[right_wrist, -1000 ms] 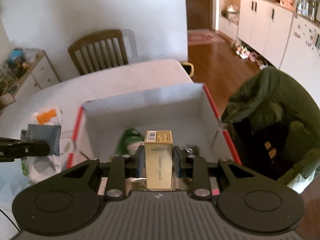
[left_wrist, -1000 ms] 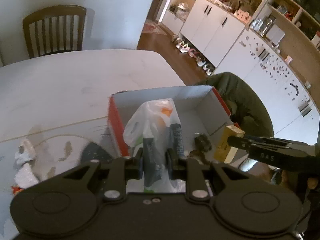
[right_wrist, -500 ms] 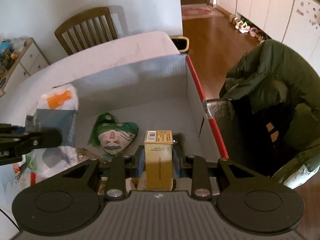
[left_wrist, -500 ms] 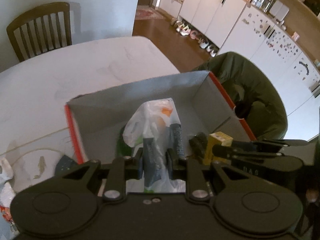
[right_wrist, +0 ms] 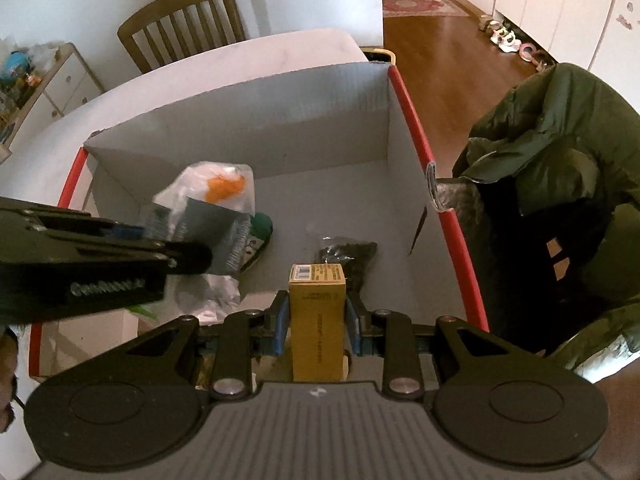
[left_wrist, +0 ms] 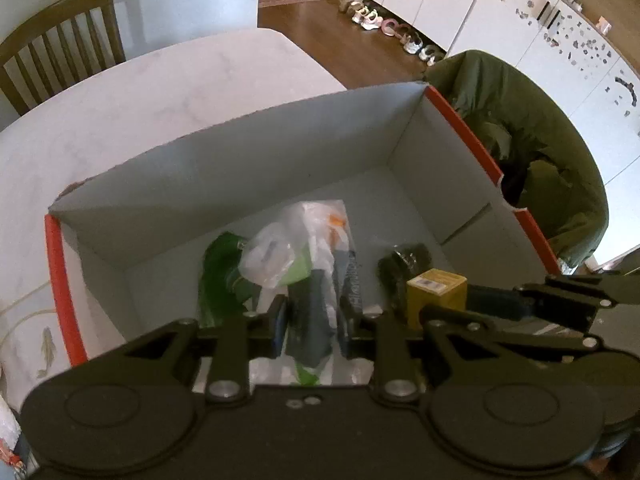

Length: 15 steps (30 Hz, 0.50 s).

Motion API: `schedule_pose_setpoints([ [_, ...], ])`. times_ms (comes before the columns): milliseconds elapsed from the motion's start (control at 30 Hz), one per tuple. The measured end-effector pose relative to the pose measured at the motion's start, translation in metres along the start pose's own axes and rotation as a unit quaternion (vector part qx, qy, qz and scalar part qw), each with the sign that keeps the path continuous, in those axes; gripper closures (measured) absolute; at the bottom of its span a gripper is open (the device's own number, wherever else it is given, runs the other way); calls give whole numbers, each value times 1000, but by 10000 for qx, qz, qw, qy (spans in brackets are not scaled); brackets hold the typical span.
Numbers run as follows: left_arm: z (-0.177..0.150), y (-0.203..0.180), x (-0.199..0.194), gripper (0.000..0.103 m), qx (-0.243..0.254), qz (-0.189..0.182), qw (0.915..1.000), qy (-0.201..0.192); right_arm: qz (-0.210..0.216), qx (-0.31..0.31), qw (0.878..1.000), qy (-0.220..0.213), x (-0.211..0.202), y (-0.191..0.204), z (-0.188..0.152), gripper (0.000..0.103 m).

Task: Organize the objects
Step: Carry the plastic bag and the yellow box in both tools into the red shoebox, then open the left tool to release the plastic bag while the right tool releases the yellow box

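Note:
A large open cardboard box (left_wrist: 248, 168) with red edges stands on the white table; it also shows in the right wrist view (right_wrist: 280, 120). My left gripper (left_wrist: 316, 316) is shut on a clear plastic bag (left_wrist: 308, 240) of packets and holds it over the box's inside. My right gripper (right_wrist: 317, 312) is shut on a small yellow carton (right_wrist: 318, 312), also inside the box, to the right of the bag (right_wrist: 208, 208). A green plush toy (left_wrist: 220, 268) and a dark packet (right_wrist: 348, 256) lie on the box floor.
A wooden chair (right_wrist: 184, 20) stands beyond the white table (left_wrist: 140, 92). A chair draped with a green jacket (right_wrist: 560, 160) is right beside the box. White cabinets and shoes line the wooden floor at the back right. Small items lie at the table's left.
Both grippers have moved forward and down into the box with their loads. The left gripper came in from the left over the box wall.

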<state>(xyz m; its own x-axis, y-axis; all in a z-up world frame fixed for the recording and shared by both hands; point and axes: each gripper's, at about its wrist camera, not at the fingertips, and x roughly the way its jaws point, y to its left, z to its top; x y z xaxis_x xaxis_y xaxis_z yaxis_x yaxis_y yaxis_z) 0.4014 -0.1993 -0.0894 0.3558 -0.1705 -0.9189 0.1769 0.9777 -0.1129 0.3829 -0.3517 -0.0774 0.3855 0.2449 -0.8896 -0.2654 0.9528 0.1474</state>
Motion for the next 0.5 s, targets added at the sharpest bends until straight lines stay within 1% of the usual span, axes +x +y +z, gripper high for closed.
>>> schedule_pose_setpoints([
  [167, 1, 1, 5, 75, -39, 31, 10000, 46, 41, 72, 10000, -19, 5, -4, 1, 74],
  [267, 1, 3, 4, 70, -93, 15, 9999, 52, 74, 54, 10000, -31, 4, -6, 1, 74],
  [333, 0, 6, 3, 56, -206, 23, 9998, 66, 81, 54, 9999, -43, 2, -7, 0, 74],
  [367, -1, 7, 2, 38, -258, 60, 9996, 66, 122, 39, 9999, -58, 1, -7, 0, 74],
  [400, -3, 8, 1, 26, -267, 106, 9996, 33, 144, 25, 9999, -82, -1, -6, -1, 74],
  [500, -8, 8, -6, 28, -199, 114, 9997, -73, 154, -21, 9997, -162, -7, -8, -2, 74],
])
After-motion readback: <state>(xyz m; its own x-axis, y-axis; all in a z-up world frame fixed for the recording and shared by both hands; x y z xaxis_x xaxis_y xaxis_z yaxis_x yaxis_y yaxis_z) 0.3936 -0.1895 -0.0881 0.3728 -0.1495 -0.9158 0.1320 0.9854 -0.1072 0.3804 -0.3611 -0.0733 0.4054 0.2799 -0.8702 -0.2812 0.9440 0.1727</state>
